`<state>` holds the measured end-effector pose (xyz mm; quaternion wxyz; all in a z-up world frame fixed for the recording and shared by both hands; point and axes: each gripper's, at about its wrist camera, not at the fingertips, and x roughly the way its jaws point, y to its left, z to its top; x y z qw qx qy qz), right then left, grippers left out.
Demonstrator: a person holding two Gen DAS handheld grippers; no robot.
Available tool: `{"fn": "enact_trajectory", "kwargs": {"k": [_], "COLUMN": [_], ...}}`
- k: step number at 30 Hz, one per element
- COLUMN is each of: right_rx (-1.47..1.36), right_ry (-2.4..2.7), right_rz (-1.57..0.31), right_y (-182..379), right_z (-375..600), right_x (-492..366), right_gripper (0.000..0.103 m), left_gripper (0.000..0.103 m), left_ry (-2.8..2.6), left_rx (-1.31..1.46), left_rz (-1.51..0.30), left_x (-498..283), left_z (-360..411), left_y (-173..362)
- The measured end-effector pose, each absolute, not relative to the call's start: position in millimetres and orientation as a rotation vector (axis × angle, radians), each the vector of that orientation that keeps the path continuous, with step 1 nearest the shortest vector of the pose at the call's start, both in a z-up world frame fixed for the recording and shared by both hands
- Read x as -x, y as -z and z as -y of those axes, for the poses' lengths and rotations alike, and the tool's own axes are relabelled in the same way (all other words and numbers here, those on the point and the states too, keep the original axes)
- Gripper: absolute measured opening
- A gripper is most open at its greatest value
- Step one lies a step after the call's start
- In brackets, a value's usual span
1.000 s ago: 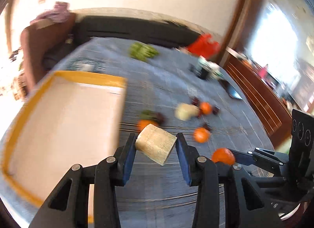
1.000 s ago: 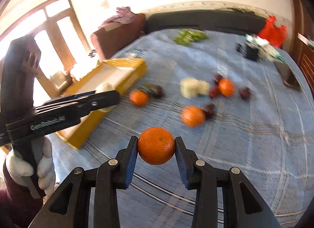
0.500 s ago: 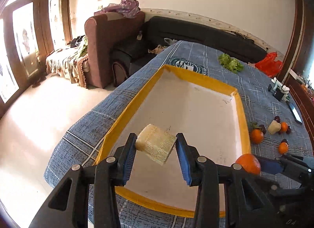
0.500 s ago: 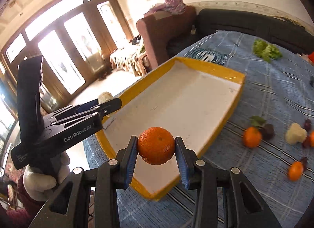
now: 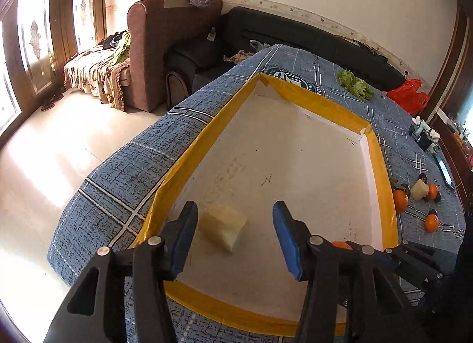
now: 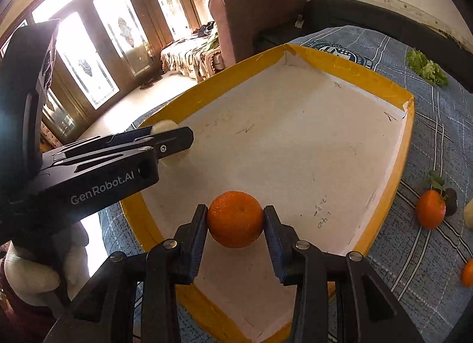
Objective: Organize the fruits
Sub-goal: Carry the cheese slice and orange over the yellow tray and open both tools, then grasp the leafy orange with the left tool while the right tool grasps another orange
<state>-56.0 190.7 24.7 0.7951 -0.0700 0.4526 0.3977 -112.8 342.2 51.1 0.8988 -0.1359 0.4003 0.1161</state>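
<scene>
Meanwhile left tool [image 5: 235, 235] opens off a pale waxy wedge [image 5: 222, 227], right tool [image 6: 235, 226] grips a dimpled round orange [image 6: 235, 218]

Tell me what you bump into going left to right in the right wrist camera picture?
White glove → left gripper → held orange → yellow rim of the tray → orange on the cloth.

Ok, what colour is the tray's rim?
Yellow, around a white inside; the tray shows best in the right wrist view.
</scene>
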Motion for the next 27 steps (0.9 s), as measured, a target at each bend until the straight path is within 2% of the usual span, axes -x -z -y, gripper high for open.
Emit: {"fn": "enact_trajectory", "kwargs": {"k": [4,8,13,16,23,27], "right_rx": [0.111,0.080,-0.013,-0.077,-0.232,-0.262], "right_ry": [-0.860,-0.852,-0.791,-0.702,-0.433,-0.375], "right_rz": [-0.969,-0.931,-0.862,-0.833,-0.864,-0.893], "right_y": [-29.6,-46.2,-71.8,-79.3,-57.7,-42.6], "right_z": [-185.0,-165.9,-100.8,-47.5,87.3,118.7], "right_x": [60.5,65.1,62.4,54.6,33.0,32.6], "right_gripper": [0.047,0.049,0.059,0.061,0.064,0.064], "left_gripper": [0.066,0.067,0.075,0.080,0.083,0.083], "left_ry": [-0.260,-0.265,-0.224,-0.181,-0.023,0.063], "left_rx": [0.296,0.308,0.301,0.273,0.217,0.210], "left_rz": [-0.832,-0.814,-0.764,-0.745,-0.815,-0.876], "left_x": [113.9,122.6,133.4,134.1,108.7,93.2], "left_z": [-340.4,-337.0,-314.3,-287.7,-216.2,-182.1], "left_y": [-60.5,-77.2,-103.5,-114.6,-100.1,-81.8]}}
